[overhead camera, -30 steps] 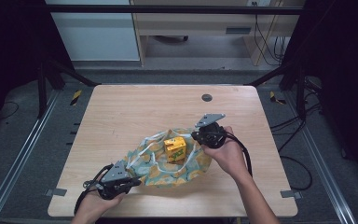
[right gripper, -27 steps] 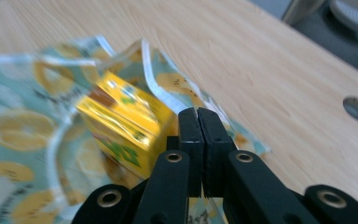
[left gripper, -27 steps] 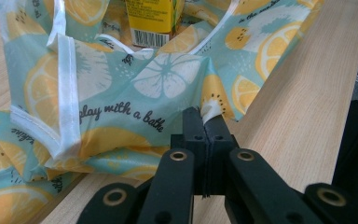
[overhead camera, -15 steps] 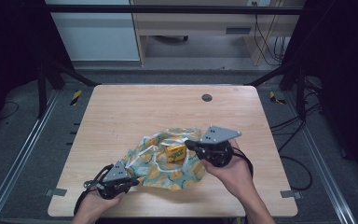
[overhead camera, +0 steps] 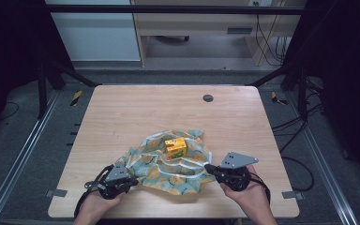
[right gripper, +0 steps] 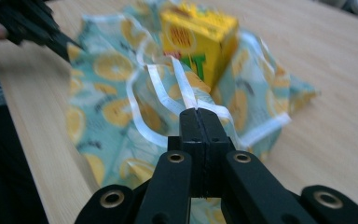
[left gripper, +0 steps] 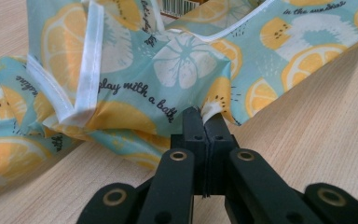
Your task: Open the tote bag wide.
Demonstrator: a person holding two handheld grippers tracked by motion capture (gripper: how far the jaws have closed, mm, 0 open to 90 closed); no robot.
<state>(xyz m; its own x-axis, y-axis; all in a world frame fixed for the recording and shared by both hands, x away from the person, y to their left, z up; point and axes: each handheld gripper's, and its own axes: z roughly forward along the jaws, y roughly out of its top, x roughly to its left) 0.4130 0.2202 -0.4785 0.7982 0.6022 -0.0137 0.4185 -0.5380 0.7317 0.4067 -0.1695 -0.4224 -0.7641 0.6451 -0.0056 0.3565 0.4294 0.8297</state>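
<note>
Spreading the printed cloth [overhead camera: 168, 168] flat on the table [overhead camera: 122, 112] by drawing its near edges apart; keeping both pulls low and even, avoiding tipping the yellow carton [overhead camera: 175, 147] standing at cloth centre. Left gripper [left gripper: 205, 122] pressed together, pinching a cloth fold. Right gripper [right gripper: 199, 122] likewise clamped, pinching the white edge trim [right gripper: 182, 88]
</note>
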